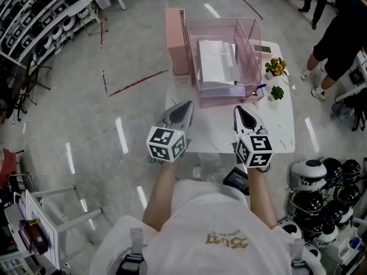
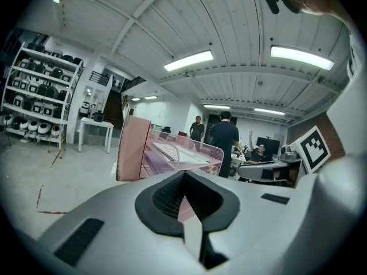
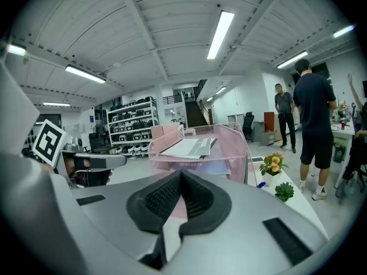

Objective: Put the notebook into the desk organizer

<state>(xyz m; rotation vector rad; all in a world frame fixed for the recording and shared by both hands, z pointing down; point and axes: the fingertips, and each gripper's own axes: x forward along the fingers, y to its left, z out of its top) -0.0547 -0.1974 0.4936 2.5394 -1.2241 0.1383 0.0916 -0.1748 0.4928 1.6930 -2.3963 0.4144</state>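
A pink mesh desk organizer (image 1: 251, 62) stands at the far side of a white table (image 1: 278, 128). A white notebook (image 1: 217, 61) lies flat in its top tray. The organizer (image 2: 200, 150) and the notebook (image 2: 189, 157) appear ahead in the left gripper view. In the right gripper view the organizer (image 3: 241, 153) carries the notebook (image 3: 192, 148) on its upper tier. My left gripper (image 1: 187, 105) (image 2: 183, 174) and right gripper (image 1: 238, 110) (image 3: 180, 174) hover side by side over the table's near part, short of the organizer. Both are shut with nothing in them.
A tall pink box (image 1: 176, 42) stands against the organizer's left side. A small flower pot (image 1: 276, 66), a green succulent (image 1: 277, 93) and a blue pen (image 1: 261, 87) lie right of it. People (image 1: 338, 39) stand at the far right. Helmets (image 1: 321, 193) pile up at the lower right.
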